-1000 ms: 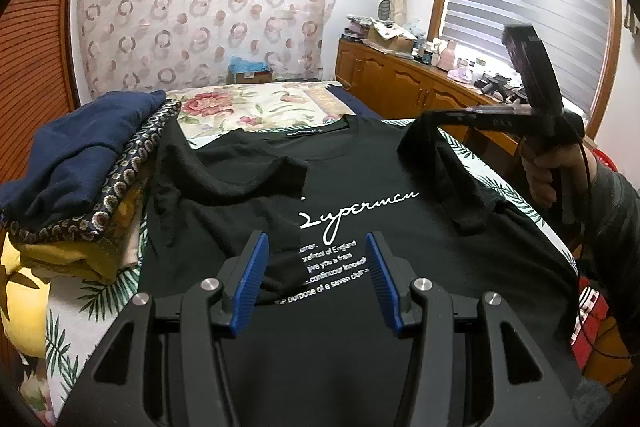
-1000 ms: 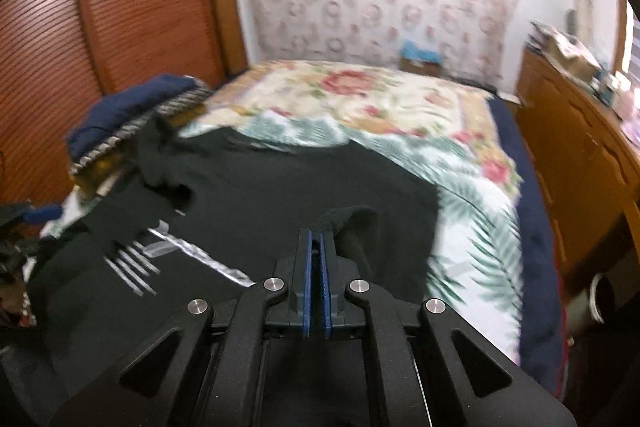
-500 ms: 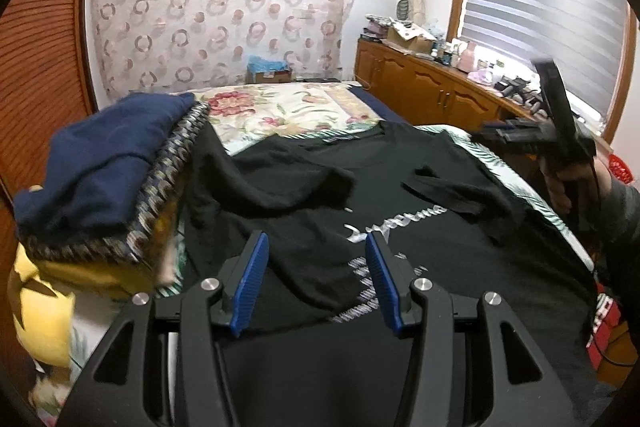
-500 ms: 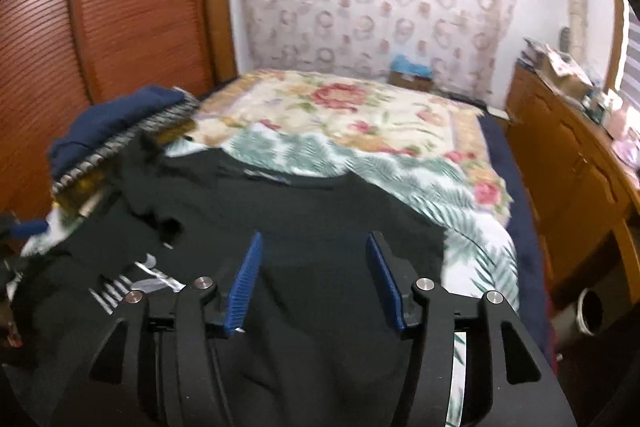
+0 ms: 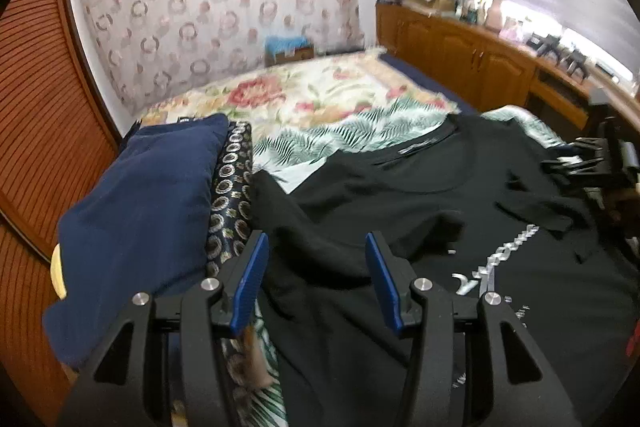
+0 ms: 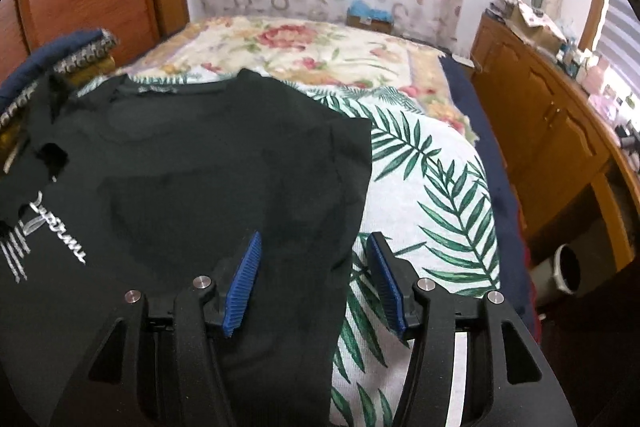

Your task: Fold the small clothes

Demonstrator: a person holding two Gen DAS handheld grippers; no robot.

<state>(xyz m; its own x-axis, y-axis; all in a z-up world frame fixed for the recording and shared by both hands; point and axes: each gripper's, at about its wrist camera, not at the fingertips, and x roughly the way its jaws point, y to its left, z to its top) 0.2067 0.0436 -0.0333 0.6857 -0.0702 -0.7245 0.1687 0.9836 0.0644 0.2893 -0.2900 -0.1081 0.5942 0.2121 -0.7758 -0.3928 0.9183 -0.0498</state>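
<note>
We see a black T-shirt [image 6: 200, 187] spread on the leaf-print bedspread [image 6: 432, 195], its white lettering facing up and both sleeves folded inward over the chest. Our left gripper [image 5: 316, 279] hangs over the folded left sleeve with its blue pads apart and nothing pinched between them. Our right gripper [image 6: 314, 277] has just been opening; its pads straddle the shirt's right edge (the cloth lies below, not clamped). A stack of folded clothes [image 5: 140, 219], navy on top, sits just beside the shirt.
</note>
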